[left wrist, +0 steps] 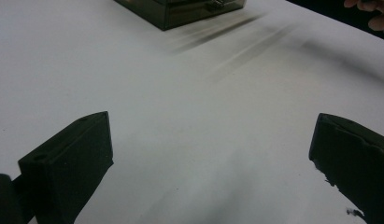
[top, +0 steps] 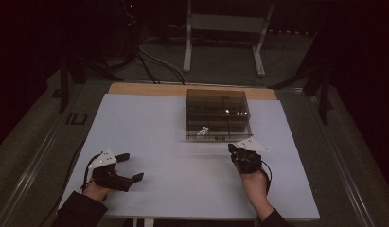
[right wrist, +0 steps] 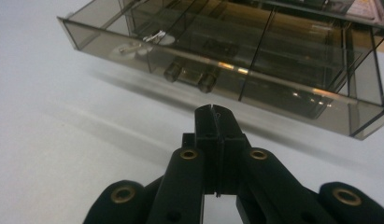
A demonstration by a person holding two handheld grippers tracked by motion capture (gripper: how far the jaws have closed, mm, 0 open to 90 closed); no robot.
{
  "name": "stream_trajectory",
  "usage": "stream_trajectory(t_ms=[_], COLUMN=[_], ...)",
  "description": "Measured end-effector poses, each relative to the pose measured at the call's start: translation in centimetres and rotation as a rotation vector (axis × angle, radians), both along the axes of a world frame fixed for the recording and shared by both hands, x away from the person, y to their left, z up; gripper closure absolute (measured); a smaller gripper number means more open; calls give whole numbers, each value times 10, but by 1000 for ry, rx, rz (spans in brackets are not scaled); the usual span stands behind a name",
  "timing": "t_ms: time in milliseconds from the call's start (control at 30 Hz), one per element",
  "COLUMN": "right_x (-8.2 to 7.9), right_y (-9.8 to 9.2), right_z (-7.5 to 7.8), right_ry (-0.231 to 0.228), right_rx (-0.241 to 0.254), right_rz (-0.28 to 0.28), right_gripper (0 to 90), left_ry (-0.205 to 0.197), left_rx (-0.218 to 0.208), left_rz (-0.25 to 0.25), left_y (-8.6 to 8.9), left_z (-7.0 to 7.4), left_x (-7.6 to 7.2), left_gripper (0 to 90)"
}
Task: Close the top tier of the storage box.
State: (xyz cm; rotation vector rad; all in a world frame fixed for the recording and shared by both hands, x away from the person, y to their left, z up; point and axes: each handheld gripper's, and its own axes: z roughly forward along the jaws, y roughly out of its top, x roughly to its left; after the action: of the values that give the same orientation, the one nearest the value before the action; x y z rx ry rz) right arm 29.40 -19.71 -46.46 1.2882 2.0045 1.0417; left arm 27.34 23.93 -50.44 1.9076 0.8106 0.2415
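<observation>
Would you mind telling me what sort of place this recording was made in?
Probably a lab or workshop set up for recording: a white-topped table in a dark room, loose cables on the floor behind it, and a metal stand frame beyond.

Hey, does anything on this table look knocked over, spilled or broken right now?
Nothing stands out. The smoky plastic box sits flat and closed on the table; no spill or damage shows.

Dim lab: floor cables (top: 154, 61), bare table (top: 149, 123).
</observation>
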Motion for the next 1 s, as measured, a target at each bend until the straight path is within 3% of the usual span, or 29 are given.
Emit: stream_trajectory(t_ms=[1000], right_x=[24], right_y=[5], right_z=[-3], right_ry=[3], right_rx=[-30], right_rz=[-18], right_gripper=[899], left_ry=[-7], left_rx=[5], left_rz=[-2], left_y=[0], left_z=[0], left_x=[-1], left_gripper=[10])
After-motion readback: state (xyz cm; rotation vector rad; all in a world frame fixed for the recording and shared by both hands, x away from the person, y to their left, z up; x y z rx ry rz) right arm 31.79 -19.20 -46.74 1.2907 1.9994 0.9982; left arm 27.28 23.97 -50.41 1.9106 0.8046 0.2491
